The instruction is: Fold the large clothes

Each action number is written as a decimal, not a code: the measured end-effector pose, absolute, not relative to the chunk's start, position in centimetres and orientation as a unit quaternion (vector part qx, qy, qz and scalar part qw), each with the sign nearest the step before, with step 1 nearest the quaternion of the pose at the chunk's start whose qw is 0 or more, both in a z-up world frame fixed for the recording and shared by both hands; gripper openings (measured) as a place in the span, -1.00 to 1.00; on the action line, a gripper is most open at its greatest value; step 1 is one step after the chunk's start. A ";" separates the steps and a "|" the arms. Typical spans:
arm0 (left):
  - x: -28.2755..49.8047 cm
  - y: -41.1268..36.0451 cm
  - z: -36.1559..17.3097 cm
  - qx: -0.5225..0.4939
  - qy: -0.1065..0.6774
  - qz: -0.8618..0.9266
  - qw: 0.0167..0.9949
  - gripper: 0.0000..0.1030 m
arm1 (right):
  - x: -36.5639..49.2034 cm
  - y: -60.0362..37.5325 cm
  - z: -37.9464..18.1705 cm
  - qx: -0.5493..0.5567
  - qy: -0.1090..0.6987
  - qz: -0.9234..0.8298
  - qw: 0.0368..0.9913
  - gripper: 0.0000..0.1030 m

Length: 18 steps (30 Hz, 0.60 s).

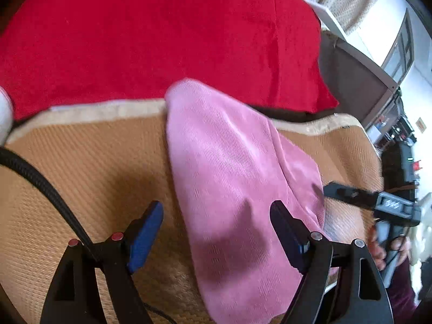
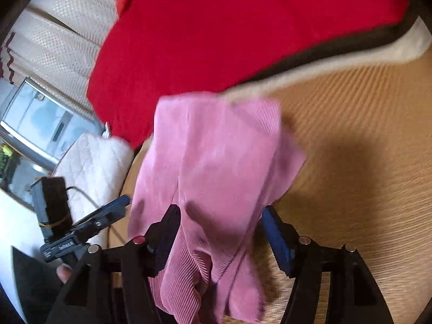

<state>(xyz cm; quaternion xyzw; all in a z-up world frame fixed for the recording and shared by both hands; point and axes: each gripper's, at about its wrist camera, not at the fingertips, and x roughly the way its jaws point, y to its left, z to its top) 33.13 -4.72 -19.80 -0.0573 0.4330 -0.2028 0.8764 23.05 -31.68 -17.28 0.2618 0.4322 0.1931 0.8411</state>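
A pink ribbed garment (image 1: pixel 229 178) lies bunched and partly folded on a tan woven mat (image 1: pixel 94 162). In the right wrist view the garment (image 2: pixel 216 175) hangs in folds between and below the fingers. My left gripper (image 1: pixel 216 232) is open, its blue-padded fingers (image 1: pixel 145 237) apart over the garment's near edge, holding nothing. My right gripper (image 2: pixel 218 237) is open, fingers wide apart around the cloth without pinching it. The right gripper also shows in the left wrist view (image 1: pixel 378 205), at the garment's right edge. The left gripper shows at the left of the right wrist view (image 2: pixel 89 224).
A red blanket (image 1: pixel 162 35) lies beyond the mat's pale border. A white quilted cushion (image 2: pixel 91 167) sits at the mat's left side. A black cable (image 1: pixel 40 183) crosses the mat at the left. Furniture and a window stand at the right (image 1: pixel 399 51).
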 end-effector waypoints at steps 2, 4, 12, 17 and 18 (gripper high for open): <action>33.4 -4.7 -19.8 -0.051 0.426 -0.183 0.885 0.59 | 22.3 -32.3 -15.2 0.261 0.398 0.182 0.860 0.30; 33.8 -4.8 -20.1 -0.046 0.424 -0.166 0.889 0.59 | 22.1 -32.4 -14.2 0.262 0.379 0.192 0.867 0.25; 35.5 -6.3 -23.4 0.016 0.438 -0.114 0.892 0.65 | 27.5 -28.3 -18.5 0.228 0.451 0.174 0.845 -0.25; 34.3 -5.6 -22.8 0.038 0.421 -0.108 0.900 0.64 | 28.2 -27.7 -20.1 0.236 0.464 0.156 0.839 -0.29; 34.0 -5.4 -22.4 0.037 0.417 -0.102 0.902 0.64 | 27.6 -27.8 -19.5 0.235 0.464 0.155 0.840 -0.28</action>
